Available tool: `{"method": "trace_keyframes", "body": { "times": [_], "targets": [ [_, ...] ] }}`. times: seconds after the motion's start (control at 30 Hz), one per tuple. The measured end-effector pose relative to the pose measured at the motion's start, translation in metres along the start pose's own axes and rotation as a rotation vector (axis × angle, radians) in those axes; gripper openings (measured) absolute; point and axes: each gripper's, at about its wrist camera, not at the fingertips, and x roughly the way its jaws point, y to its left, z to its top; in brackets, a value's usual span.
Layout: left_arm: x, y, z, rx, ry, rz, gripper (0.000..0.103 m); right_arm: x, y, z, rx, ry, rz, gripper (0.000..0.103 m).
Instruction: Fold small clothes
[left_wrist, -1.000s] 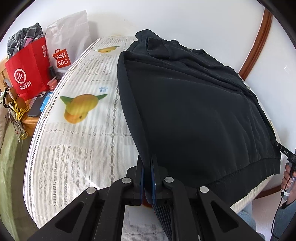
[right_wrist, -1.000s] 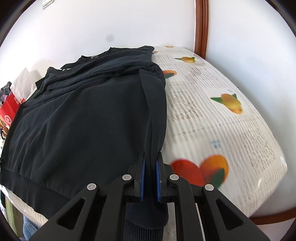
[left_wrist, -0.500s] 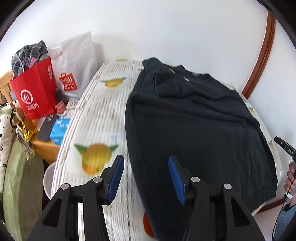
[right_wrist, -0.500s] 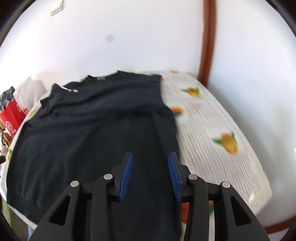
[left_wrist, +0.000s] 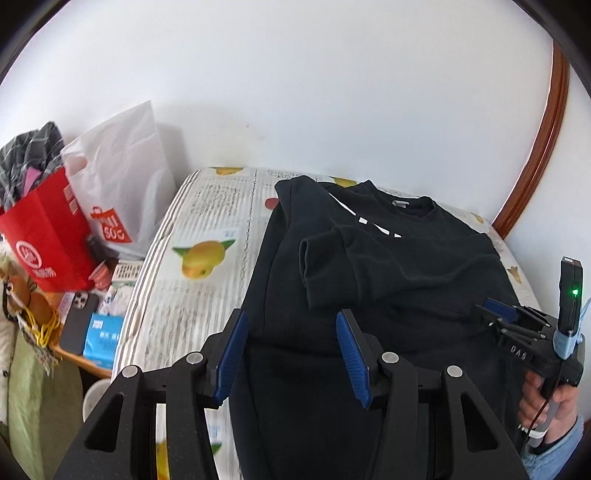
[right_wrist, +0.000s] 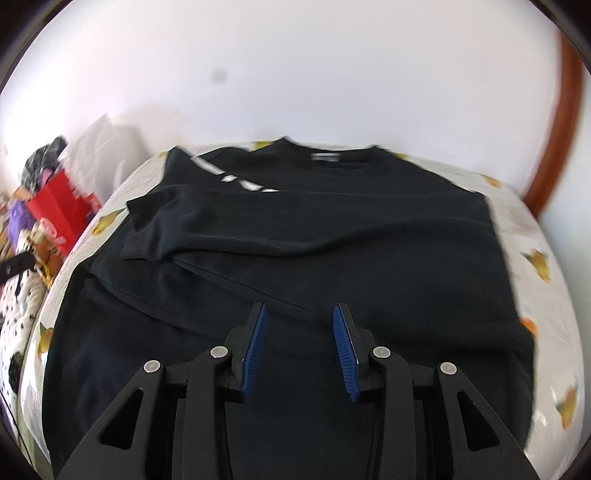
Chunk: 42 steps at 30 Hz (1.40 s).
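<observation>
Sweatshirt (right_wrist: 332, 258) lies flat on the mattress (left_wrist: 207, 295), both sleeves now folded across its chest. Left gripper (left_wrist: 291, 350) has released, half-open and empty; right gripper (right_wrist: 301, 347), empty too, is closing slightly. Body folds remain.

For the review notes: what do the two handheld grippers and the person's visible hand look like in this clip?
Both grippers are matte black angular frames with silver round bolts and ribbed blue pads on their fingers: the left gripper and the right gripper. The left wrist view also shows the right one from the side: white "DA" lettering, a black module with a green light, a thin black cable, and the person's hand in a light blue denim cuff.
</observation>
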Motion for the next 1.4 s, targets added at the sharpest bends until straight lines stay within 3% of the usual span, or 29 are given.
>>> {"method": "trace_keyframes", "body": {
  "times": [0.3, 0.47, 0.5, 0.6, 0.63, 0.67, 0.87, 1.07, 1.17, 1.27, 1.33, 1.4],
  "targets": [
    [0.070, -0.003, 0.028, -0.001, 0.057, -0.026, 0.047, 0.064, 0.037, 0.015, -0.088, 0.069, 0.073, 0.037],
    [0.106, -0.007, 0.037, 0.007, 0.084, -0.024, 0.047, 0.076, 0.054, 0.014, -0.166, 0.043, 0.039, 0.037],
    [0.114, -0.009, 0.039, 0.008, 0.090, -0.028, 0.046, 0.077, 0.056, 0.014, -0.180, 0.037, 0.035, 0.033],
    [0.130, -0.014, 0.041, 0.010, 0.095, -0.042, 0.034, 0.075, 0.061, 0.014, -0.210, 0.012, 0.029, 0.010],
    [0.133, -0.016, 0.042, 0.012, 0.093, -0.041, 0.018, 0.073, 0.063, 0.013, -0.229, 0.005, 0.019, 0.006],
    [0.135, -0.017, 0.043, 0.016, 0.089, -0.029, 0.009, 0.071, 0.065, 0.013, -0.245, 0.000, 0.015, 0.006],
    [0.133, -0.009, 0.053, -0.021, 0.066, -0.042, 0.006, 0.036, 0.064, 0.014, -0.302, -0.090, 0.039, 0.004],
    [0.134, -0.002, 0.052, -0.049, 0.105, -0.069, 0.006, 0.058, 0.064, 0.004, -0.305, -0.004, 0.057, 0.004],
    [0.134, -0.003, 0.050, -0.046, 0.115, -0.068, 0.007, 0.061, 0.061, 0.001, -0.285, 0.016, 0.070, 0.006],
    [0.128, -0.006, 0.048, -0.037, 0.118, -0.056, 0.010, 0.052, 0.046, 0.006, -0.195, 0.029, 0.140, 0.016],
    [0.119, -0.007, 0.046, -0.034, 0.107, -0.047, 0.015, 0.039, 0.029, 0.005, -0.124, 0.013, 0.141, 0.037],
    [0.110, -0.008, 0.044, -0.027, 0.098, -0.039, 0.017, 0.023, 0.013, -0.001, -0.079, -0.024, 0.097, 0.045]
  ]
}}
